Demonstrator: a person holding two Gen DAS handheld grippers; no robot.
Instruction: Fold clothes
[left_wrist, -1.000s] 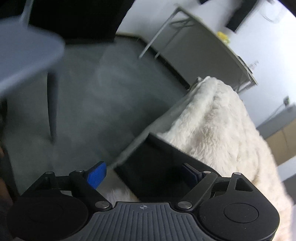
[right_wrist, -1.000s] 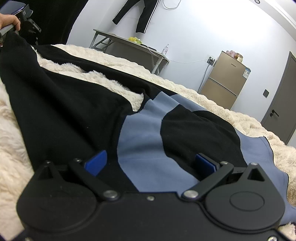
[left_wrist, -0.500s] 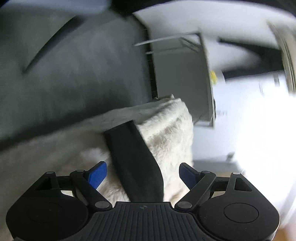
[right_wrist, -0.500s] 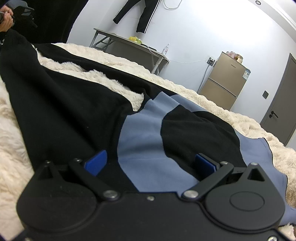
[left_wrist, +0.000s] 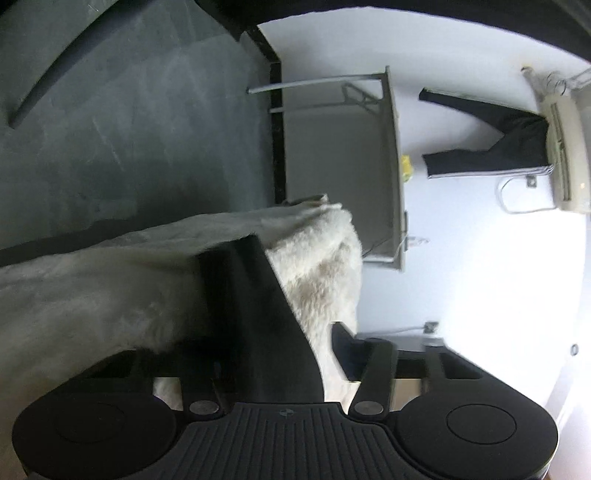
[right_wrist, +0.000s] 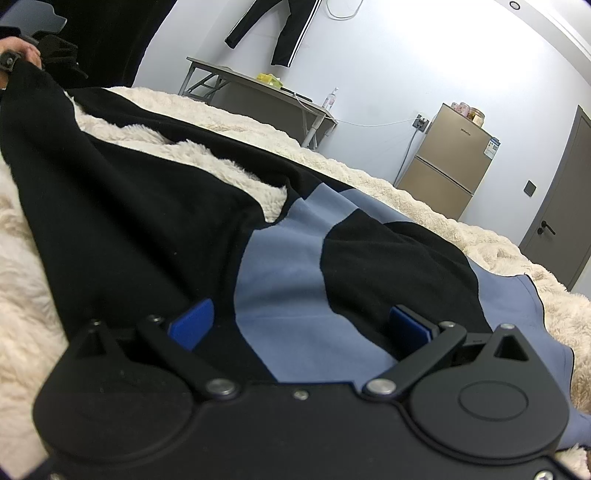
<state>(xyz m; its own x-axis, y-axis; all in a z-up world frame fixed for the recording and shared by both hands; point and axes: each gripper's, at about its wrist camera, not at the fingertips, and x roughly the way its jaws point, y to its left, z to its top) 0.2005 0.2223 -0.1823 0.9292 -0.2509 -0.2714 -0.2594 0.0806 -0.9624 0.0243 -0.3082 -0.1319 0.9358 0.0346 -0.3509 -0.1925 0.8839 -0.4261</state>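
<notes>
Left wrist view: left gripper (left_wrist: 275, 373) rolled sideways, jaws clamped together on the black sleeve (left_wrist: 251, 306), which runs from between the fingers out over the edge of the fluffy cream blanket (left_wrist: 325, 266). Grip looks meant to lift the sleeve end so it can be carried inward for a fold. Right wrist view: right gripper (right_wrist: 299, 325) with blue pads (right_wrist: 192, 323) spread apart, nothing pinched, resting low over the black-and-blue sweatshirt (right_wrist: 280, 266), likely to pin the body flat. Sweatshirt lies spread on the blanket, sleeve stretched toward the person's hand (right_wrist: 16, 51) at far left. Folding table (right_wrist: 258, 88) and fridge (right_wrist: 447, 170) against the wall, irrelevant.
</notes>
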